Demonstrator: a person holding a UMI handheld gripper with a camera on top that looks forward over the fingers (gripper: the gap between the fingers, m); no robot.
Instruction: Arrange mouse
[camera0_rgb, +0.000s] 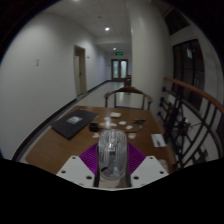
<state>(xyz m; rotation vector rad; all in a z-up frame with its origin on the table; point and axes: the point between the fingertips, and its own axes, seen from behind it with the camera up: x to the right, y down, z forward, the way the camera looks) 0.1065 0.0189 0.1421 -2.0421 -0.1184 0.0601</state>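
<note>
No brand, label or writing can be read anywhere in the view. The gripper (112, 172) holds one mouse (111, 153), a pale, see-through-looking one, upright between its two fingers; both purple pads (92, 158) press against its sides, so the tongs are pinched on it. The mouse hangs above the near part of a brown wooden table (60, 148), clear of the surface.

On the table lie one dark flat rectangle, likely a mouse pad or closed laptop (73, 124), off to the left beyond the fingers, one small white round thing (117, 116) near the far middle, and a few small dark items (137, 125) to the right, too small to tell apart. One wooden chair (128, 96) stands at the table's far side. Beyond it a white corridor (105, 60) runs to a double door (120, 68), with ceiling lights above. A wooden railing (190, 95) rises at the right.
</note>
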